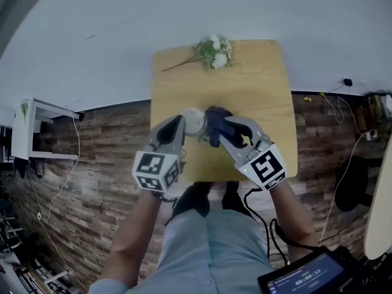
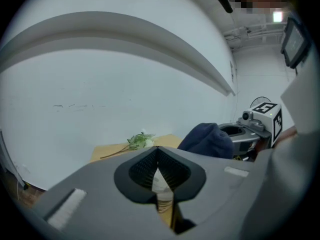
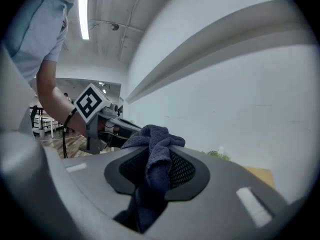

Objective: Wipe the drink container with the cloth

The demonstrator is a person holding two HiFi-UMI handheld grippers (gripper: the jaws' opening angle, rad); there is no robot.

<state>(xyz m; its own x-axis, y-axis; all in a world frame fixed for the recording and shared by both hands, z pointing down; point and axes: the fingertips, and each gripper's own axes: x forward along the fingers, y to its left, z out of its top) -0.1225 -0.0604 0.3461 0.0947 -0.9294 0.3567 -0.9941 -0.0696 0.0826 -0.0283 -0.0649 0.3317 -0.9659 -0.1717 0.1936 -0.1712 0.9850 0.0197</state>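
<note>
Over the wooden table, my left gripper is shut on a pale, whitish drink container. In the left gripper view only a narrow slice of the container shows between the closed jaws of the left gripper. A dark blue cloth rests against the container's right side, with my right gripper shut on it. The right gripper view shows the cloth bunched up out of the right gripper, and the left gripper's marker cube close beyond. The cloth also appears in the left gripper view.
A sprig of white flowers lies at the table's far edge. A white shelf unit stands to the left on the wood-patterned floor. Cables run along the floor at right. A dark screen device sits near my right elbow.
</note>
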